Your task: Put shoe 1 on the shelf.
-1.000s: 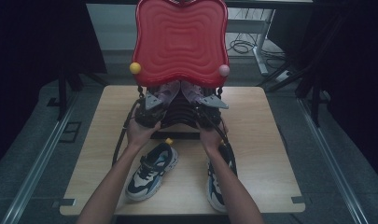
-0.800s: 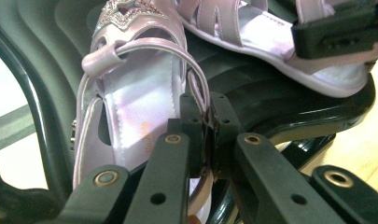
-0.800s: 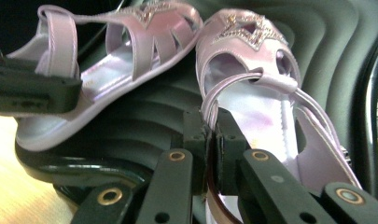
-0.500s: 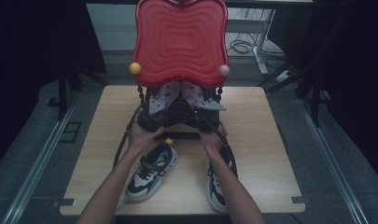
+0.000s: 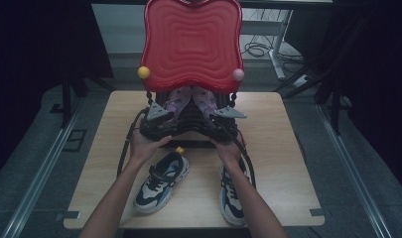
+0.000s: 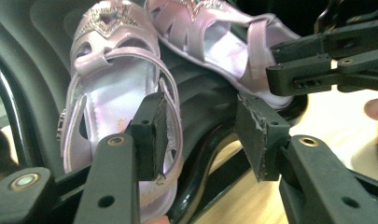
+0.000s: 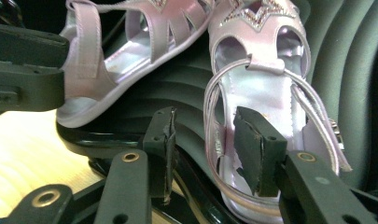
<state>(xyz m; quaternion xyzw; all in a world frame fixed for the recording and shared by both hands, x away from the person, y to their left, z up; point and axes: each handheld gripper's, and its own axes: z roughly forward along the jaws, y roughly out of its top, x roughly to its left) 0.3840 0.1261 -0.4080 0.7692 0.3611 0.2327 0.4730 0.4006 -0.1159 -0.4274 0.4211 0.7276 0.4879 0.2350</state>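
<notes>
Two lilac strappy sandals (image 6: 116,93) rest on the black ribbed seat (image 5: 191,121) of the small red-backed chair. Both hand-held grippers, left (image 6: 200,135) and right (image 7: 205,140), have just been opening and grip nothing. A heel strap could snag a withdrawing jaw and drag its sandal off onto the tabletop (image 5: 283,148).

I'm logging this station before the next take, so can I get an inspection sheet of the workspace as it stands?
Surface: light wooden table, bare wood at both sides.
Job's things: two pale purple sandals lie on the dark ribbed seat of a small chair with a red back.
Clutter: two sneakers on the table's near part.
Grippers: left gripper and right gripper have just been opening; each stands open at a sandal's heel, pads off it.
Cables: black cables loop from the grippers.
Surroundings: grey floor, dark drapes, floor cables behind.
</notes>
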